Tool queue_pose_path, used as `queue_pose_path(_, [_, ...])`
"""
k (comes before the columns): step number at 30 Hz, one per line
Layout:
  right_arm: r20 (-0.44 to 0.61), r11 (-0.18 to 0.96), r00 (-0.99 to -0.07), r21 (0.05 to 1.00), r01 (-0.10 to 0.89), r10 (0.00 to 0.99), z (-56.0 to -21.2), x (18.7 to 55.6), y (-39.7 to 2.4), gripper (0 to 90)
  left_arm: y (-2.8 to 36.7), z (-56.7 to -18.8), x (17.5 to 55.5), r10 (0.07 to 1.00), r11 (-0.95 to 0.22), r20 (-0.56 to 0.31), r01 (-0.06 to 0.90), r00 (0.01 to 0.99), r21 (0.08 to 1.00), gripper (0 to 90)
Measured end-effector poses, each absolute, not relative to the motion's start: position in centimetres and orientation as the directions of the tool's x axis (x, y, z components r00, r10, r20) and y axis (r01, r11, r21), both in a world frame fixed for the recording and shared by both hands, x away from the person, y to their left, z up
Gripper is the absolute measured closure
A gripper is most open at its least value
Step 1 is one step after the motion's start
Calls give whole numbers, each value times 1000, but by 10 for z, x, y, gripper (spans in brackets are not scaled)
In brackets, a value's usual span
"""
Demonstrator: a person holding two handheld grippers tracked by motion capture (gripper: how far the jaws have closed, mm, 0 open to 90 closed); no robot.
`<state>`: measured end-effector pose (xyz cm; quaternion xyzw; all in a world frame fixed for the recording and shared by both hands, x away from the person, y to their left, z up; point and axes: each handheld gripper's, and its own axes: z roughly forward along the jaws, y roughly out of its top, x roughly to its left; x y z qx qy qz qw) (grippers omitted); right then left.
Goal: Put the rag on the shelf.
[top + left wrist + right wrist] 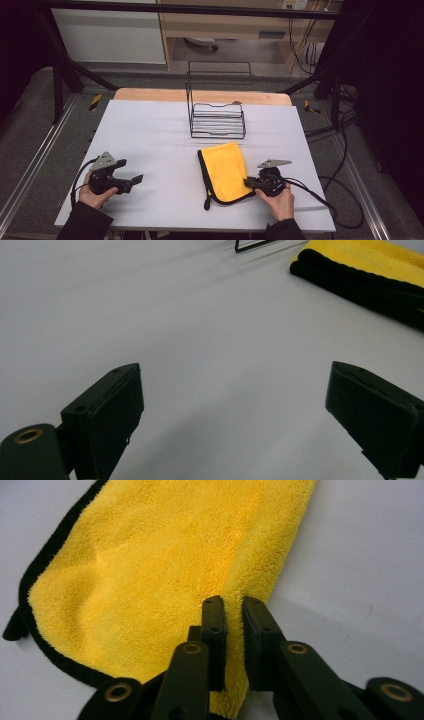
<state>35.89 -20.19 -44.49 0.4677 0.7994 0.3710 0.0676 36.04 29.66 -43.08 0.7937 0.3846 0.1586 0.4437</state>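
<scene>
White covering lies over the counter (150,130), and dark floor and cables surround it. One yellow cloth (226,170) with a black border lies folded at the lower centre of the high view, its long axis running from the near edge of the counter toward the far edge, a little tilted. The right gripper (248,183) is at the lower right edge of this cloth. In the right gripper view its jaws are closed on the folded yellow edge (235,630), with the pile squeezed between the pads, so the cloth spreads away from the gripper to the upper left of that frame. I judge that the coming move is a lift or pull of this edge, and the right hand (277,200) is clearly the nearer one. The left gripper (134,181) rests at the lower left of the high view, well apart from the cloth, its jaws wide open and holding nothing. One black wire rack (217,120) stands behind the cloth, toward the upper centre.
</scene>
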Motion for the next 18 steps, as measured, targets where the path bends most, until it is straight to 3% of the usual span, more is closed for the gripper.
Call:
queue_pose_path(13, [259,247,-508,642,726,821,-431,336,-203,843,294,-431,361,751,-312,-94,477,654,822,83])
queue_pose_path(18, [238,263,-505,632,729,829,-438,335,-203,796,292,-432,362,756,-320,-91,487,649,813,80])
